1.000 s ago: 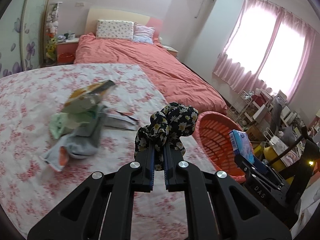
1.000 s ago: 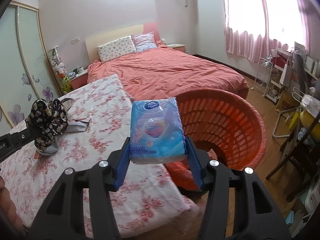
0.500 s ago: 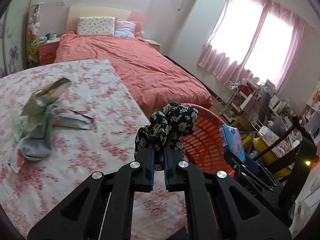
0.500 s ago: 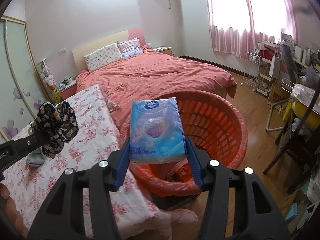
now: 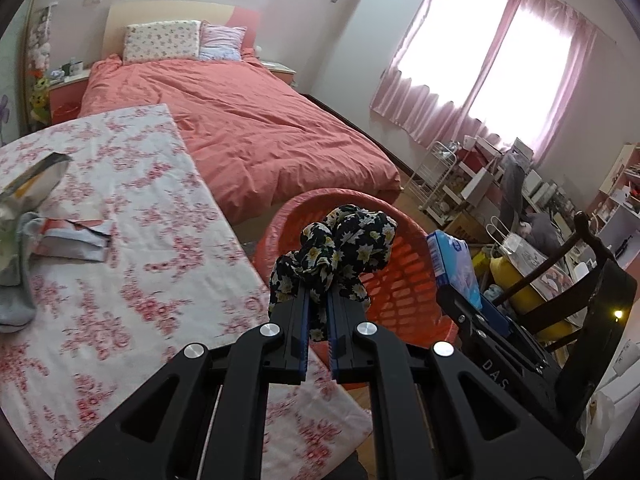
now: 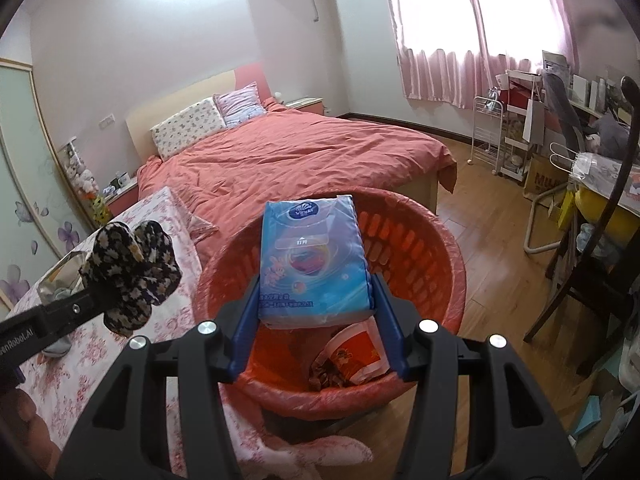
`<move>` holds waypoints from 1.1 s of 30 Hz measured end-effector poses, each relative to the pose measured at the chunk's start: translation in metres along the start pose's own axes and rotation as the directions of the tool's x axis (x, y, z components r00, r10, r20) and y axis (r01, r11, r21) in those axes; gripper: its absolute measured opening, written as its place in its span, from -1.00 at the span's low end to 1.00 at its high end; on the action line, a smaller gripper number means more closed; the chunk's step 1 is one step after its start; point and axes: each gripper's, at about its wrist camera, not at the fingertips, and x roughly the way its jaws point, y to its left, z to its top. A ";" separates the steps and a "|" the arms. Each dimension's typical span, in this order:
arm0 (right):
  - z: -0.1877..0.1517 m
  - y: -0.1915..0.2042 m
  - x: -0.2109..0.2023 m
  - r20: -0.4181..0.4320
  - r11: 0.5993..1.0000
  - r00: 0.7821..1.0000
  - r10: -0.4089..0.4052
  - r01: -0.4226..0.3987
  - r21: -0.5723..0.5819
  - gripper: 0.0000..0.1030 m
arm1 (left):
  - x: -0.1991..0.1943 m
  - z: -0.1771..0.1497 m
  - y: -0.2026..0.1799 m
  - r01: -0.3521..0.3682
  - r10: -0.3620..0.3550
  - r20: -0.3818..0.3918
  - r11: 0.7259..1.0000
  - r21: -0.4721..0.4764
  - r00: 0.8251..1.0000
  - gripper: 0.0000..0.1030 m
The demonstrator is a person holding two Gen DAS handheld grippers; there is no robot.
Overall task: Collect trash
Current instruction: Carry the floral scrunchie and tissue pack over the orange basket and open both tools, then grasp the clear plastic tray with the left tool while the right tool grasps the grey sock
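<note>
The right gripper (image 6: pixel 316 292) has its fingers clamped on a blue tissue pack (image 6: pixel 314 260), held over an orange basket (image 6: pixel 448 264) that contains a red cup (image 6: pixel 356 354). To the left, the left gripper (image 5: pixel 318 304) pinches a black floral cloth (image 5: pixel 340 248) near the basket's rim. Wrappers (image 5: pixel 72 236) lie on the floral table (image 5: pixel 120 300), with a bed (image 6: pixel 304 156) beyond.
</note>
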 end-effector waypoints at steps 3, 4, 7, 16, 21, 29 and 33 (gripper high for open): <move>0.004 -0.008 0.006 0.001 1.000 1.000 -0.004 0.004 0.013 0.02 | 0.009 0.001 -0.005 0.012 -0.012 -0.014 1.000 0.002 1.000 -0.86; 0.005 -0.010 0.008 0.001 1.000 1.000 -0.004 0.004 0.017 0.01 | 0.011 0.000 -0.006 0.014 -0.014 -0.018 1.000 0.002 1.000 -0.86; 0.008 -0.016 0.015 -0.001 1.000 1.000 -0.005 0.006 0.028 0.02 | 0.020 0.002 -0.009 0.027 -0.027 -0.035 1.000 0.004 0.999 -0.86; 0.016 -0.028 0.033 -0.013 0.998 1.000 0.004 -0.003 0.060 0.03 | 0.047 0.001 -0.019 0.042 -0.040 -0.094 0.999 0.015 0.995 -0.85; 0.018 -0.031 0.042 -0.029 0.997 1.000 0.011 -0.009 0.074 0.04 | 0.060 -0.002 -0.015 0.031 -0.030 -0.138 1.000 0.007 0.990 -0.41; 0.011 -0.035 0.032 -0.028 0.996 1.000 -0.012 0.014 0.083 0.12 | 0.042 -0.007 0.005 -0.041 0.040 -0.131 0.999 0.001 0.991 -0.19; 0.010 -0.029 0.026 -0.027 0.997 1.000 -0.007 0.009 0.070 0.12 | 0.023 -0.012 0.017 -0.094 0.096 -0.112 0.995 0.026 0.989 -0.18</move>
